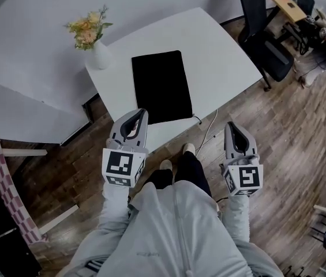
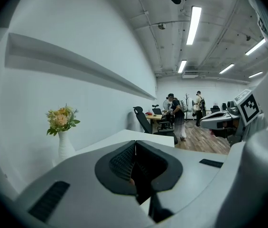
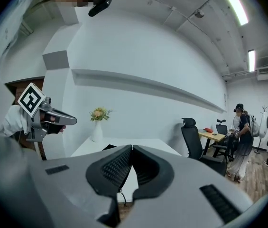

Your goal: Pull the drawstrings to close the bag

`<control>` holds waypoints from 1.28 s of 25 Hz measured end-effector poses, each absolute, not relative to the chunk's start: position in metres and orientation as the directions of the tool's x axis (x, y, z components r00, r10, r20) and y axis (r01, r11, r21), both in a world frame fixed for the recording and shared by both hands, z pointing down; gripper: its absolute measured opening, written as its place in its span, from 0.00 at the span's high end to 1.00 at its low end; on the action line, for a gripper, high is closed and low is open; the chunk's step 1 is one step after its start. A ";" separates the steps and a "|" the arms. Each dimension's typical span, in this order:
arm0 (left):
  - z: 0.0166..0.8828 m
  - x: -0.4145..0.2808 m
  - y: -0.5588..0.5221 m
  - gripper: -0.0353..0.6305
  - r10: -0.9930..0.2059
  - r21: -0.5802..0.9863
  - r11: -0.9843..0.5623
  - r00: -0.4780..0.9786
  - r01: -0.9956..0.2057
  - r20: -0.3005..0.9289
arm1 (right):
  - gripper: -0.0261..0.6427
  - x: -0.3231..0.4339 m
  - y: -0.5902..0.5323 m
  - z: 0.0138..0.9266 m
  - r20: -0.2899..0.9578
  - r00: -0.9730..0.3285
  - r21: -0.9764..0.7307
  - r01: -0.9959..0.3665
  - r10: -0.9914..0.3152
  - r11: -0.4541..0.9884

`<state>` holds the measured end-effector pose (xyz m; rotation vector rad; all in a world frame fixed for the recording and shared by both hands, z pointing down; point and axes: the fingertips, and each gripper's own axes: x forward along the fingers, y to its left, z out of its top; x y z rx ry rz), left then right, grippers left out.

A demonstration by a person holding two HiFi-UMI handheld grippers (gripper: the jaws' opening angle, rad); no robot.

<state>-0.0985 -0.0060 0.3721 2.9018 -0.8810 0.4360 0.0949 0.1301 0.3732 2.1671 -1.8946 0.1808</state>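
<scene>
Bag: black, flat on the white surface, ahead of both grippers; long axis running away from the person.
Cord: thin dark string at the bag's near right corner; probably the mouth end.
Left gripper: jaws together, nothing between; tip over the surface's near edge, just beside the bag's near left corner; nearer of the two.
Right gripper: jaws together, empty; off the surface, over the floor, right of the cord.
Next: likely a forward reach to the near end.
Containers: vase holding flowers; bag contents not visible, looks flat.
</scene>
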 end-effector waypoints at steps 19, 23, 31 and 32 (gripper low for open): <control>0.371 -0.066 -0.104 0.91 -0.746 -0.010 -0.626 0.596 -0.780 0.298 | 0.93 0.139 -0.028 0.380 0.287 -0.198 0.096 -0.967 -0.937 0.234; 0.362 -0.059 -0.118 0.91 -0.808 -0.021 -0.545 0.518 -0.838 0.280 | 0.93 0.151 -0.060 0.373 0.271 -0.304 0.092 -0.936 -0.913 0.339; 0.367 -0.062 -0.118 0.91 -0.852 -0.036 -0.457 0.426 -0.889 0.304 | 0.93 0.161 -0.091 0.382 0.282 -0.399 0.088 -0.895 -0.873 0.437; 0.369 -0.065 -0.118 0.91 -0.852 -0.033 -0.454 0.423 -0.891 0.307 | 0.93 0.158 -0.092 0.382 0.284 -0.402 0.085 -0.893 -0.870 0.441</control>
